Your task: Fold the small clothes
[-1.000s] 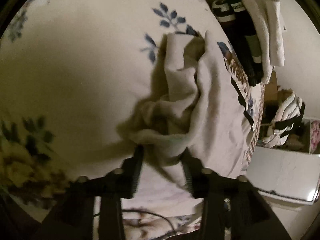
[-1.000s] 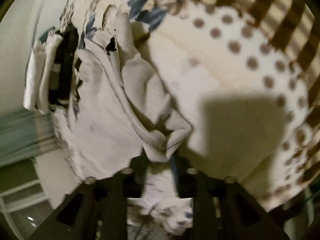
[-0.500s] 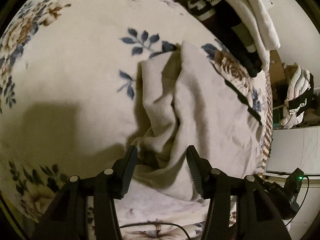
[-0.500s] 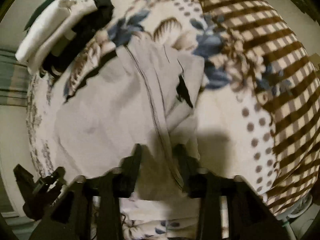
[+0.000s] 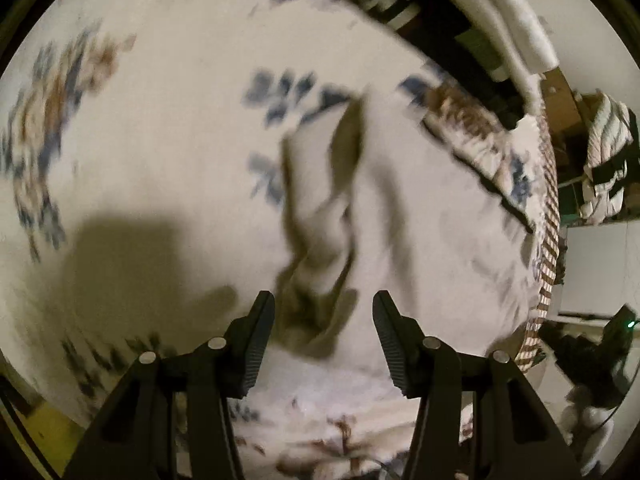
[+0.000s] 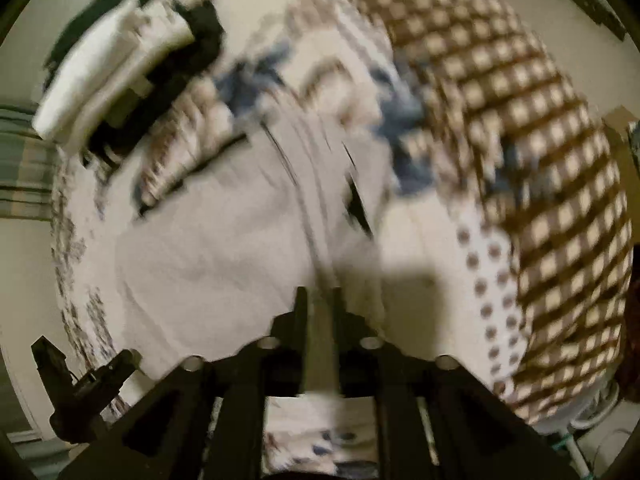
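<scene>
A small pale cream garment (image 5: 400, 216) lies rumpled on a floral bedspread (image 5: 160, 128). My left gripper (image 5: 323, 312) is open, its fingers either side of the garment's near crumpled corner, gripping nothing. In the right wrist view the same garment (image 6: 208, 256) lies spread flat with a seam running towards my right gripper (image 6: 318, 304), which is shut on its near edge. Both views are blurred by motion.
A stack of folded clothes, white over black (image 6: 120, 68), sits at the bed's far edge; it also shows in the left wrist view (image 5: 480, 28). A brown checked blanket (image 6: 520, 120) covers the right side. The other gripper (image 6: 80, 384) shows at lower left.
My left gripper has let go of the garment and opened wide. My right gripper has closed on the near edge. The garment has dropped flatter onto the bed.
</scene>
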Tool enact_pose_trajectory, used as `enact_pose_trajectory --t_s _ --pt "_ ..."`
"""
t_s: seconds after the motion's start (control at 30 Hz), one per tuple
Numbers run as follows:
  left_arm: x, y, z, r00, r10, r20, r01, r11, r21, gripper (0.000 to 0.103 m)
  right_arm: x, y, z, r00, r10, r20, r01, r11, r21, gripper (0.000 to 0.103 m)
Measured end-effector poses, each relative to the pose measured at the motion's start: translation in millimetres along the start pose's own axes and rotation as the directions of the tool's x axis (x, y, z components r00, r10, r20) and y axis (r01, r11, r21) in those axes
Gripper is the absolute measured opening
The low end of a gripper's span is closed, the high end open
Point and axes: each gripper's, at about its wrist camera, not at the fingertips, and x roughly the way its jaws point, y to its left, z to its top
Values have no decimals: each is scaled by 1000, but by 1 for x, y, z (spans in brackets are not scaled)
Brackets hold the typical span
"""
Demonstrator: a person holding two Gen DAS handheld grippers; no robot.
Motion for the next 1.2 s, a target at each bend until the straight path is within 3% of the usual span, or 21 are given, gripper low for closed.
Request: enact_pose_trajectory --t_s 0.03,0.17,0.33,0.37,0.4,0.43,0.47,0.57,0.8,0.93,1.0,1.13,1.17,1.2 --pt "-3 -7 10 1000 1 23 -1 1000 28 49 -5 4 8 1000 17 25 -17 1000 -8 40" --pt "10 -28 53 998 -19 59 14 996 86 49 2 23 47 996 25 83 -20 998 -59 41" --pt "49 -51 97 998 4 58 -13 987 160 48 48 39 83 998 -46 52 52 992 -111 41" --pt "56 -54 102 998 9 66 -20 984 177 43 55 41 85 998 -46 46 51 991 -122 41" --pt "58 -55 103 997 3 82 -19 981 194 30 59 42 86 998 -34 45 40 991 -130 31" --pt "60 -57 105 996 2 95 -23 975 222 1 59 43 86 997 -43 62 51 990 -132 3" --pt "59 -60 105 993 27 113 -55 966 253 2 57 45 84 995 -53 86 65 988 -138 3" --pt "45 -63 102 987 12 162 -58 958 281 2 42 50 77 989 -46 142 66 988 -137 3" --pt "39 -58 111 988 15 156 -57 962 269 2 19 42 87 974 -69 214 92 991 -96 3" --pt "54 -53 125 996 16 87 -38 965 260 6 27 36 100 976 -94 198 113 990 -87 3" --pt "54 -48 126 999 5 47 -16 973 229 6 37 36 103 985 -90 150 105 990 -97 3" --pt "23 -24 103 997 -53 58 43 987 154 26 39 35 95 997 -57 57 61 995 -79 5" --pt "13 -14 92 995 -67 68 57 990 131 27 35 35 89 998 -45 52 49 995 -83 8" --pt "5 -6 81 994 -82 70 74 991 111 27 27 35 78 998 -42 50 47 995 -89 21"
